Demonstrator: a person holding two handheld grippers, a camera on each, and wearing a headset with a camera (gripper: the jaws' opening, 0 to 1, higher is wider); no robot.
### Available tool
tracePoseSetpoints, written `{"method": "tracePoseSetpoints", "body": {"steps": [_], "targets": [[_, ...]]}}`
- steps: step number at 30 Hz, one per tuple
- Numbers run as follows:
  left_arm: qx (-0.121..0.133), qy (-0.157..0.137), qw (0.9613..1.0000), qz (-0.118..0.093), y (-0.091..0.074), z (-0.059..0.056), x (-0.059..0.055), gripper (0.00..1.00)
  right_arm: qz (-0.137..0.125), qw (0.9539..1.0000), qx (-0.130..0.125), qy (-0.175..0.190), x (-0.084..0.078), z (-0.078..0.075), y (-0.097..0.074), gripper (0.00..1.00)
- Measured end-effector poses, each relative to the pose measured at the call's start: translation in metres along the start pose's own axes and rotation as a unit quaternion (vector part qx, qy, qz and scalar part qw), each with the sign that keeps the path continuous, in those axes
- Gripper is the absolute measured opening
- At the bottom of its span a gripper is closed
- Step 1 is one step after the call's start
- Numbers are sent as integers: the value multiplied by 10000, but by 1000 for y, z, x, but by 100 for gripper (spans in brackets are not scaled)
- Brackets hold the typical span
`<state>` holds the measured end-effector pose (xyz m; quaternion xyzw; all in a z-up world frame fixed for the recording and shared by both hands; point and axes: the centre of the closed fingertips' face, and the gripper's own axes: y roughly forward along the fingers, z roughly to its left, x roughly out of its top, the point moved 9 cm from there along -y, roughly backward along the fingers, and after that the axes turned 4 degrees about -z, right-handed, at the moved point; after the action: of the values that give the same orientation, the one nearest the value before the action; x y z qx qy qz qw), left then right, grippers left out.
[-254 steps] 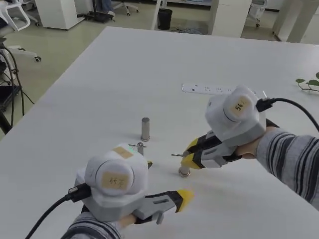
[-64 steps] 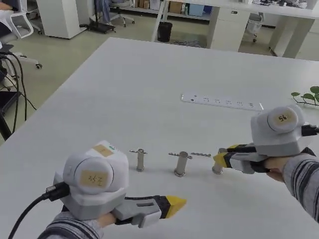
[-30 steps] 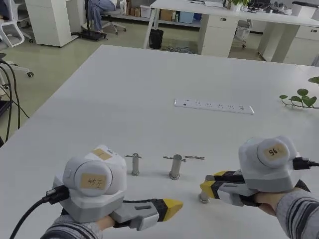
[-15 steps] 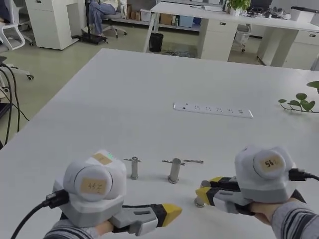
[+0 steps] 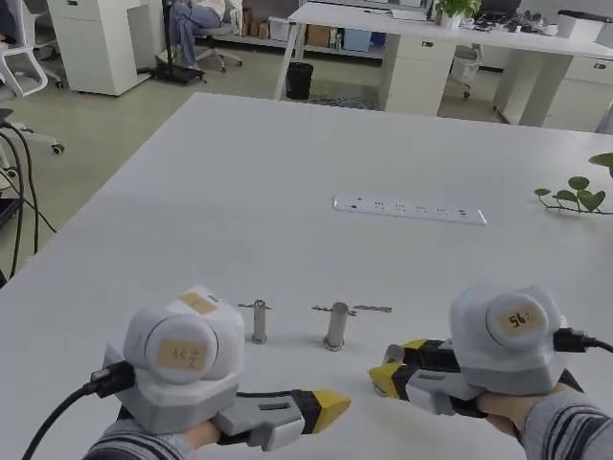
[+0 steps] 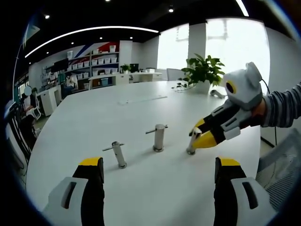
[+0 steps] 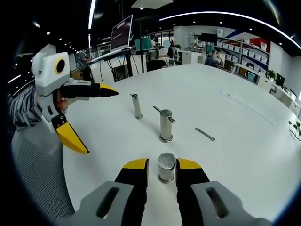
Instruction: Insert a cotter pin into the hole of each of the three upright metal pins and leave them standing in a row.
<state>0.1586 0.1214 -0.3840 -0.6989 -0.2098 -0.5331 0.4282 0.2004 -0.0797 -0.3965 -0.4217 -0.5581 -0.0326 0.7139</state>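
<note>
Standing upright near the middle pin [image 7: 165,125], the third pin [image 7: 166,161] is clamped in the right gripper [image 7: 162,170], seemingly being placed in the row; a loose cotter pin [image 7: 205,134] lies just beside the middle pin; the left gripper [image 6: 160,162] gapes, empty; next, probably: release, then thread that cotter.

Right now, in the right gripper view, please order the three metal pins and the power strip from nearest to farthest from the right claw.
1. Near pin, inside the right claw.
2. Middle pin, just ahead, with a cotter pin through it.
3. Far pin, further ahead, slightly left.
4. Power strip, far to the right on the table.
</note>
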Motion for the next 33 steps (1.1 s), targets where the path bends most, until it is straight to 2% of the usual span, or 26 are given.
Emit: {"method": "tracePoseSetpoints", "body": {"steps": [8,12,15,18,20,21,23,25,31,33], "targets": [[2,18,10000,21,0,0,0,98,-265,9995,125,75,27,-9,-11,23],[-3,20,10000,5,0,0,0,98,-386,9990,114,199,41,-22,-13,22],[-9,26,10000,1,0,0,1,98,-389,9992,45,81,50,-32,-12,21],[-8,30,10000,-11,0,0,1,98,-279,9996,36,-38,56,-43,-8,20],[-15,19,10000,-24,0,0,1,98,-107,9997,66,-216,57,-51,-3,20],[-21,16,10000,-33,0,0,2,98,37,9992,160,-373,57,-53,0,20],[-42,14,10000,-31,0,-1,2,98,123,9986,216,-468,56,-58,5,19],[-58,22,10000,-28,0,-1,2,98,328,9973,298,-591,54,-62,12,19],[-137,41,9999,-21,1,-5,2,97,716,9926,538,-814,49,-73,32,18],[-164,69,9998,-19,1,-6,2,97,841,9916,518,-833,48,-77,37,16]]}}
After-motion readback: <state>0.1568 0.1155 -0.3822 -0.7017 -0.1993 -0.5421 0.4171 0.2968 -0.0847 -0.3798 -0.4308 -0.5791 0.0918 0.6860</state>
